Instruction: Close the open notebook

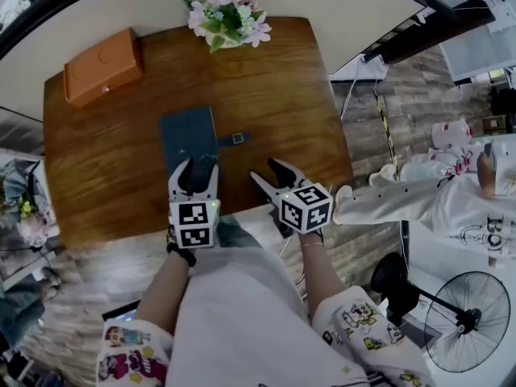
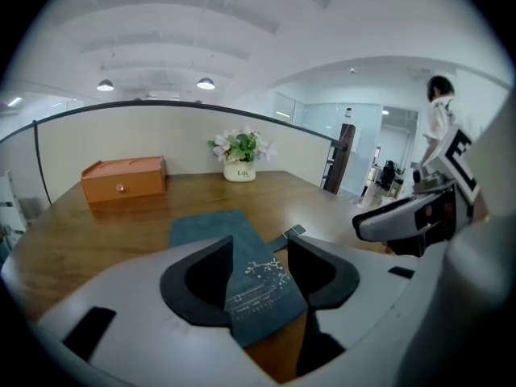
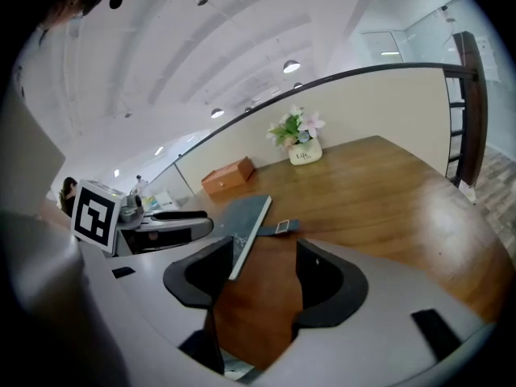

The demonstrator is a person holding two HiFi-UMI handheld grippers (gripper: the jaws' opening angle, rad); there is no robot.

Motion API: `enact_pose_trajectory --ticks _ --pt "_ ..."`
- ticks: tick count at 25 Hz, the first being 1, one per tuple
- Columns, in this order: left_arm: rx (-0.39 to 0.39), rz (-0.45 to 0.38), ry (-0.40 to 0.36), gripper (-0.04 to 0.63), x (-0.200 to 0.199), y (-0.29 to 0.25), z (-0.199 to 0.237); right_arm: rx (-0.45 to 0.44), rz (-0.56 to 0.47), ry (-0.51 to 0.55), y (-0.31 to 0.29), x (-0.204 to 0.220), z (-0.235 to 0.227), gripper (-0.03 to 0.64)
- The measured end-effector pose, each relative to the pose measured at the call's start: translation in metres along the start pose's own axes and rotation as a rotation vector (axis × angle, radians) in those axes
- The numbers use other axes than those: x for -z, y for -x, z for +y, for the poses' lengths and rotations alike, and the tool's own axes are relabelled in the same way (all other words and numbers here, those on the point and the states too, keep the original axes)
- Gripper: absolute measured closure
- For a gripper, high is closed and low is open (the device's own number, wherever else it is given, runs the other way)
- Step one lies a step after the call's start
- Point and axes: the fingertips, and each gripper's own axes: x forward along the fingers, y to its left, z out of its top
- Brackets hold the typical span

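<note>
Lying on table: dark teal, cloth-covered rectangular notebook (image 1: pixel 189 135), closed and flat on the brown wooden tabletop (image 1: pixel 282 79), towards the person's edge and left of centre.
Cover detail: a pale printed branch motif near the end closest to the person (too small to read in the left gripper view).
Strap: dark band with a small metal buckle (image 1: pixel 234 139), sticking out from the notebook's right edge and lying on the wood; whether it is fastened cannot be told.
Left gripper (image 1: pixel 197 166): jaws spread, above the notebook's near end; its own view shows the cover between them with the pads not pressing on it.
Hidden by left gripper: the notebook's near edge in the head view, and one near corner behind the left jaw in its own view.
Right gripper (image 1: pixel 268 172): jaws spread, just right of the notebook; only bare wood shows between them, and the notebook's pale page edge (image 3: pixel 246 216) runs beside the left jaw.
Marker cubes: one on each gripper, partly covering the hands.
Orange box (image 1: pixel 102 65): far left corner, lid down.
White pot of pink flowers (image 1: pixel 228 18): far edge, well apart from the notebook.
Right margin: person in white (image 1: pixel 435 200), cut off by the frame.
</note>
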Motion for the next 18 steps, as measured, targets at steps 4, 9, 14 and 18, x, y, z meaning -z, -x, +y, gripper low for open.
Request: enact_pose_trajectory --ticks 4,9,14,18 --pt "-0.016 -0.061 0.031 0.42 -0.02 0.018 0.021 -0.039 -0.042 0.063 -0.004 -0.026 0.022 0.387" --pt "-0.048 -0.171 0.1 0.456 -0.054 0.048 0.055 -0.081 -0.114 0.186 -0.009 -0.065 0.053 0.41" --pt "-0.087 -0.297 0.175 0.485 -0.092 0.087 0.092 -0.133 -0.213 0.284 -0.004 -0.108 0.088 0.497" --pt "-0.112 -0.369 0.182 0.513 -0.114 0.119 0.11 -0.178 -0.285 0.336 0.001 -0.14 0.116 0.534"
